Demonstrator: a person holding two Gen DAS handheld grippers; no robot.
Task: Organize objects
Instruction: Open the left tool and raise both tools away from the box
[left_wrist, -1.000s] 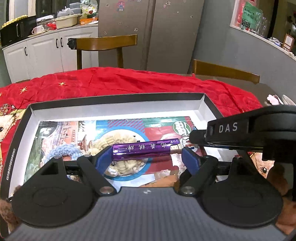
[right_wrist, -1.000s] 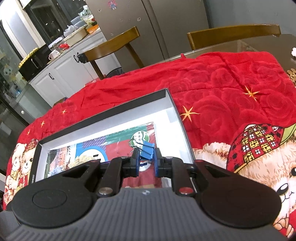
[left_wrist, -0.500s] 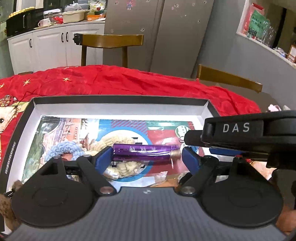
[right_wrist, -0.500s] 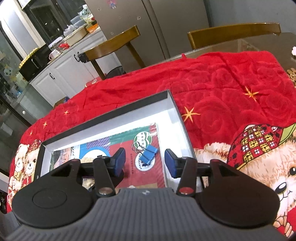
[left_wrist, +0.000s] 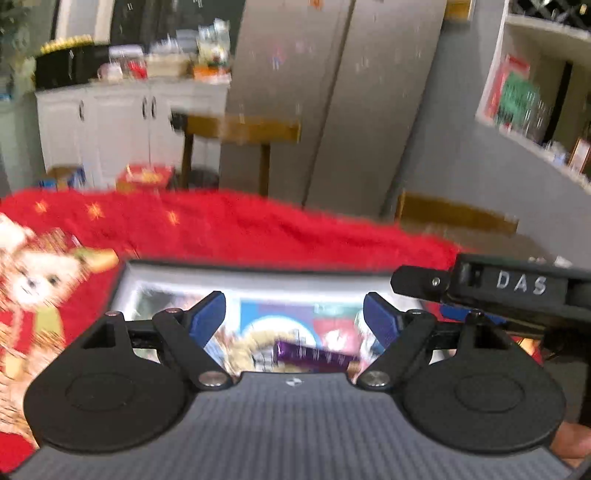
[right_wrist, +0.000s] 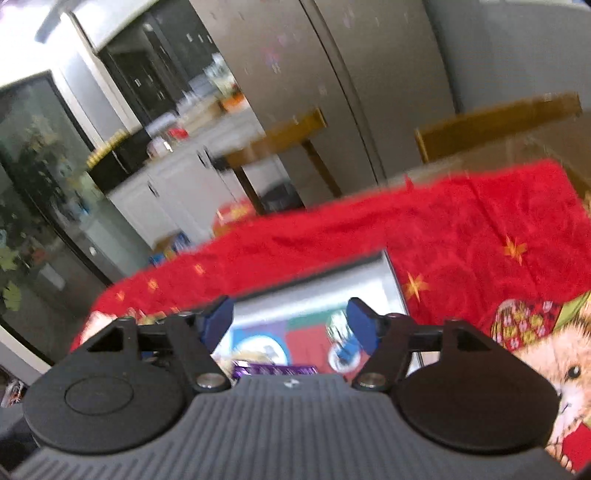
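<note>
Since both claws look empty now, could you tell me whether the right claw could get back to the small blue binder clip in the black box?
Probably yes: the right claw is opening with nothing in it, and the blue binder clip lies uncovered just below.

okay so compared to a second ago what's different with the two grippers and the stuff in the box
The right gripper let go of the blue binder clip, which now lies in the box; its jaws are opening, nothing between them. Both grippers pulled up and back. The left gripper stayed open, and the purple tube stayed in the box on the colourful packets.
</note>
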